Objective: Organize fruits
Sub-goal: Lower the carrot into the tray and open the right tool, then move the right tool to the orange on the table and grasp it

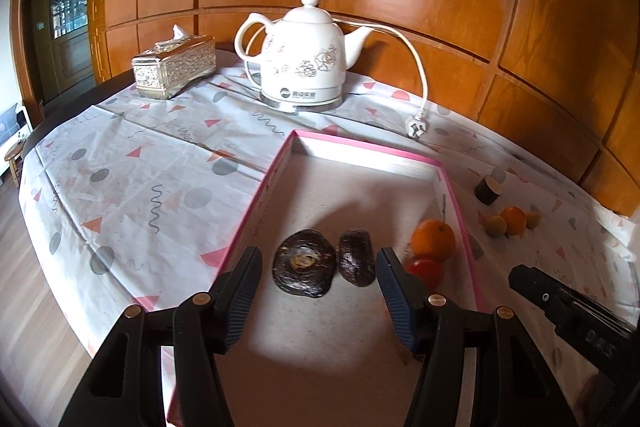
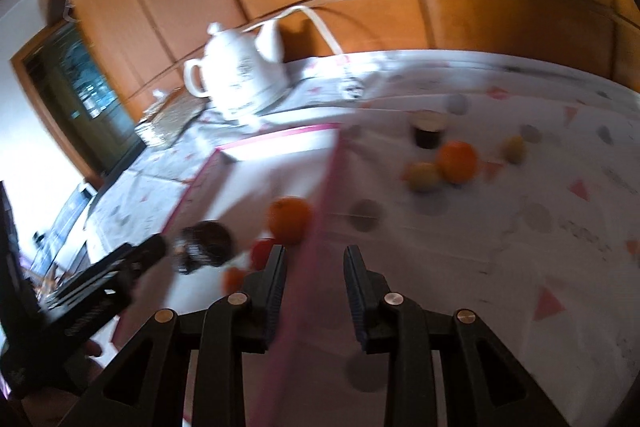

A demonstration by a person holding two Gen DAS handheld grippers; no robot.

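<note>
1. Black plastic makes up both tools. The left gripper (image 1: 318, 291) hangs over the near part of the box with its jaws apart and nothing between them. The right gripper (image 2: 315, 291) sits over the box's right wall, jaws a little apart, also holding nothing. Their pads are dark blue and ribbed, which should help them grab smooth skin.

2. Pink edges run round the box (image 1: 362, 145), which looks like thin white card. I think it would bend if pushed hard.

3. Inside the box, close to the left tool, lie two dark, bumpy, wrinkled lumps: a wide flat one (image 1: 305, 263) and a smaller chunky one (image 1: 357, 257) just beside it. They look hard and rough, so they should not slip.

4. By the right wall of the box sit a red fruit (image 1: 427, 270) and an orange (image 1: 434, 239), touching each other. The red one looks shiny and soft, so a gentle squeeze is best.

5. Out on the cloth, to the right of the box, more fruit waits: another orange (image 2: 457, 161), a pale yellow fruit (image 2: 422, 177) touching it, and a second yellow one (image 2: 515, 148) nearby. They are round and may roll, so I would hold each across its middle.

6. Just past them stands a short dark stump (image 2: 428, 129) with a pale flat top.

7. Farthest off are a shiny white kettle (image 1: 302, 55) that could break, its cord and plug (image 1: 416, 126), and a silvery patterned tissue box (image 1: 174, 67), on a thin cloth (image 1: 120, 163) with dots and triangles.
</note>
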